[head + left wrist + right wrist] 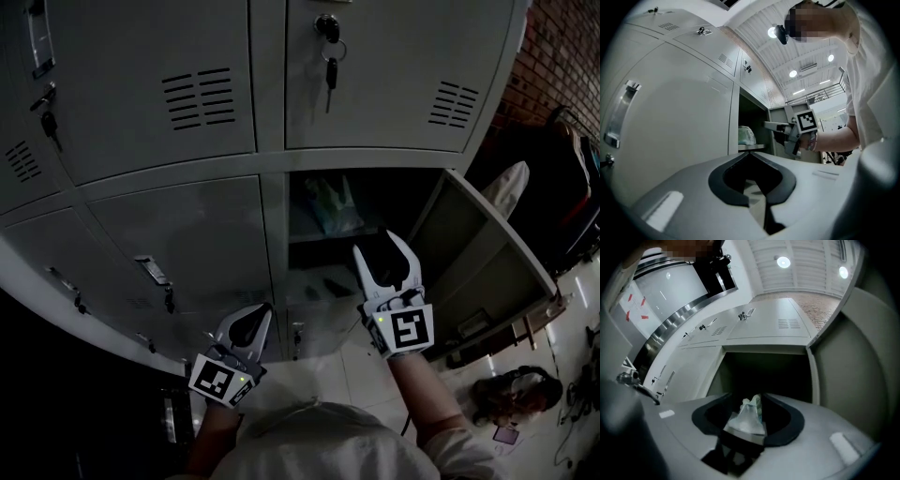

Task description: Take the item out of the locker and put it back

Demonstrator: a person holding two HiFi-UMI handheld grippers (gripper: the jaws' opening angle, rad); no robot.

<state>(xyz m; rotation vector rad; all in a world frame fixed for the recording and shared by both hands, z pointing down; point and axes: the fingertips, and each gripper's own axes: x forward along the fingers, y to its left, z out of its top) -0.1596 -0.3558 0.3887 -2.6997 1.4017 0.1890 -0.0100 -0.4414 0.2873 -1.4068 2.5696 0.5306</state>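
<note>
Right tool (382,246): jaws spread, pointing into the open locker (422,202) from just outside its mouth; nothing is pinched. Between the spread tips the right gripper view shows the plastic bag (333,206), which lies beyond them and is touched by neither pad. Bag: pale and crumpled, resting on the shelf (314,236) inside the locker, toward the left side of the compartment. In the head view it is at 10 o'clock from the right tool, near it but apart. Locker door (487,253): swung wide, at 3 o'clock from the opening. Left tool (263,311): jaws pressed together, tips meeting, empty. It is at 8 o'clock from the right tool in the head view, in front of the closed door (187,234) of the neighbouring locker, whose handle (153,270) lies at 10 o'clock from it. Left gripper view: the right tool appears at 2 o'clock beyond the closed tips, about level with the shelf edge, with the bag just to its left. Key (330,67): hanging from the lock of the closed locker directly above the open one, at 12 o'clock from the bag. Forearm (422,384): runs from the right tool toward 5 o'clock in the head view
</note>
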